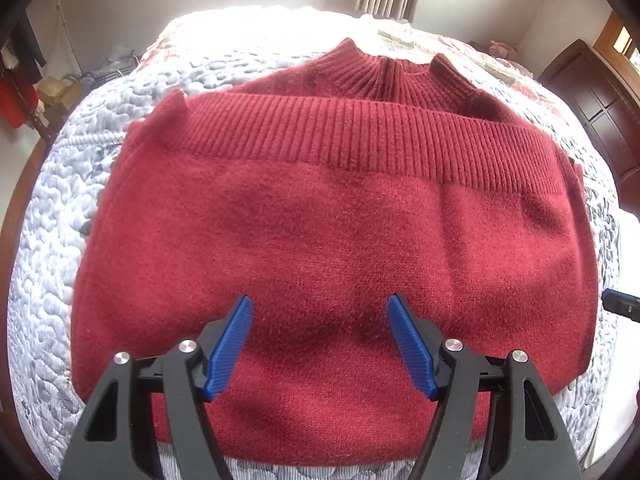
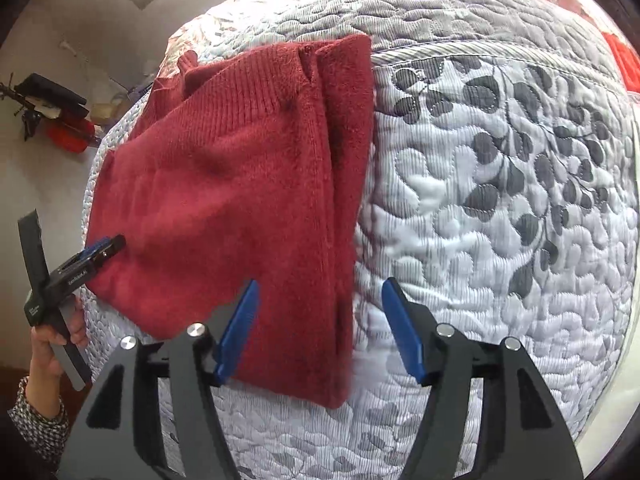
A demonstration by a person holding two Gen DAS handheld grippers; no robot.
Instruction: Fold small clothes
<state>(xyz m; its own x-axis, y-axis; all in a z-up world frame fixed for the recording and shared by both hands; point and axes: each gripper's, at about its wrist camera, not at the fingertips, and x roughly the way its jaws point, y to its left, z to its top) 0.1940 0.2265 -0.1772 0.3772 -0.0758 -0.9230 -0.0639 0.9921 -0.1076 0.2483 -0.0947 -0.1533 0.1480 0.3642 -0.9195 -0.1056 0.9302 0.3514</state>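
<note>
Quilted bedding [image 2: 500,208] gives a flat, soft base for folding, so the left gripper [image 1: 320,340] and right gripper [image 2: 318,324] hover wide apart, holding nothing. Beyond them the red sweater [image 1: 320,232] lies doubled, hem up near the collar, apparently ready for another fold.

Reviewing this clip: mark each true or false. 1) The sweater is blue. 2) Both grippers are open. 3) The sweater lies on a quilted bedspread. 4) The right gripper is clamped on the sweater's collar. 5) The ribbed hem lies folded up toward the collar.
1) False: the sweater is dark red.
2) True: the left gripper and the right gripper both stand open.
3) True: it lies on the quilted bedspread.
4) False: it holds nothing, near the sweater's side edge.
5) True: the ribbed hem sits just below the collar.
</note>
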